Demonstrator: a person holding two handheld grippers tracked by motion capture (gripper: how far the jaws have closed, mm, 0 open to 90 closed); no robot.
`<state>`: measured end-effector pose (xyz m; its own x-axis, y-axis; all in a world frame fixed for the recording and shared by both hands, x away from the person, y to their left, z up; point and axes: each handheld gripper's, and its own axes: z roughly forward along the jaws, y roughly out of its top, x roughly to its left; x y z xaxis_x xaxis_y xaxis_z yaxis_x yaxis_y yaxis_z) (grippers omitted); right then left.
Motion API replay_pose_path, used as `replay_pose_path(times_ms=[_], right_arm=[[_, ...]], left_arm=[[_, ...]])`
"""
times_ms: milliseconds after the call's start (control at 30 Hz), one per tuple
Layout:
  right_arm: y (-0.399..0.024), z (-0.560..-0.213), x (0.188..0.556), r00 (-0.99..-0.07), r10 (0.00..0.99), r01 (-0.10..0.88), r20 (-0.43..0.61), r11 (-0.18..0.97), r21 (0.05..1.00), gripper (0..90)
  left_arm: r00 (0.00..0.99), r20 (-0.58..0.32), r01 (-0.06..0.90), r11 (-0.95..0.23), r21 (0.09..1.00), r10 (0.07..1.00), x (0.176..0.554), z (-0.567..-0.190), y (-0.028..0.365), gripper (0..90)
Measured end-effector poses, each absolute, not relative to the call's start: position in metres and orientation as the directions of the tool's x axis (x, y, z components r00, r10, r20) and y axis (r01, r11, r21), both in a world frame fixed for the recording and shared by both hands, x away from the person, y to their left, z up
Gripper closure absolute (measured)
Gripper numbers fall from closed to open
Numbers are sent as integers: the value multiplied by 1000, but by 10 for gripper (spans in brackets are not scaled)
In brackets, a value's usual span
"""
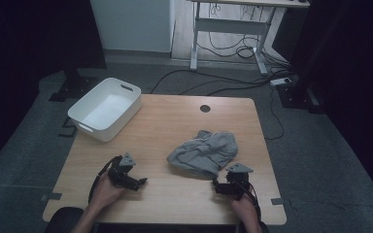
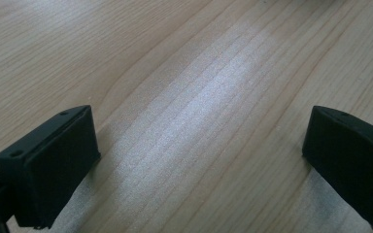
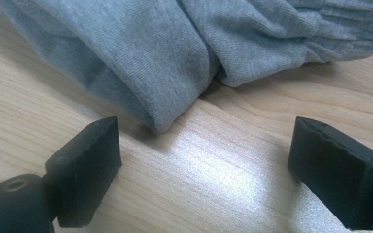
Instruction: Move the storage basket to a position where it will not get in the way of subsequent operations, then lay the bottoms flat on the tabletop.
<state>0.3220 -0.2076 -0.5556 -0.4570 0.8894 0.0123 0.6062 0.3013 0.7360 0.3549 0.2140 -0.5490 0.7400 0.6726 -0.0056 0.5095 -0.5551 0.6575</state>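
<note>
Jaws spread wide and empty, the right gripper (image 1: 217,186) sits low on the counter (image 1: 175,204) with a folded edge of a crumpled grey sweatshirt (image 3: 175,53) lying just ahead of its tips, not yet between them. The left gripper (image 1: 143,181), its jaws equally wide over bare wood grain, hangs close above the counter's near-left area, well apart from the garment.

The sweatshirt (image 1: 203,153) lies in a heap right of the counter's centre, near its front edge. The work appears to be at the approach stage: nothing is gripped, and the fabric is untouched. The next move likely calls for the right gripper to slide forward so the nearest fold passes between its jaws, then close on it; the left would have to cross toward the cloth to take a second hold.

A white plastic bin (image 1: 106,108) with cut-out handles stands empty on the far-left corner, overhanging the edge slightly. A round cable port (image 1: 205,108) marks the counter's far side. Beyond, grey carpet carries trailing cables (image 1: 233,82) and a power strip (image 1: 282,81), with a white-framed desk (image 1: 233,24) at the back of the dim room.
</note>
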Motion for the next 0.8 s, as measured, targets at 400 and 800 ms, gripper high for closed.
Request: replay_pose_path(times_ms=[400, 800], right_arm=[[-208, -555, 322, -461, 887, 606, 17, 301, 736, 115], [-213, -548, 319, -514, 857, 599, 34, 330, 730, 126]], left_arm=[[711, -9, 533, -530, 659, 703, 356, -549, 212, 0], [776, -39, 467, -533, 706, 629, 365, -523, 183, 90]])
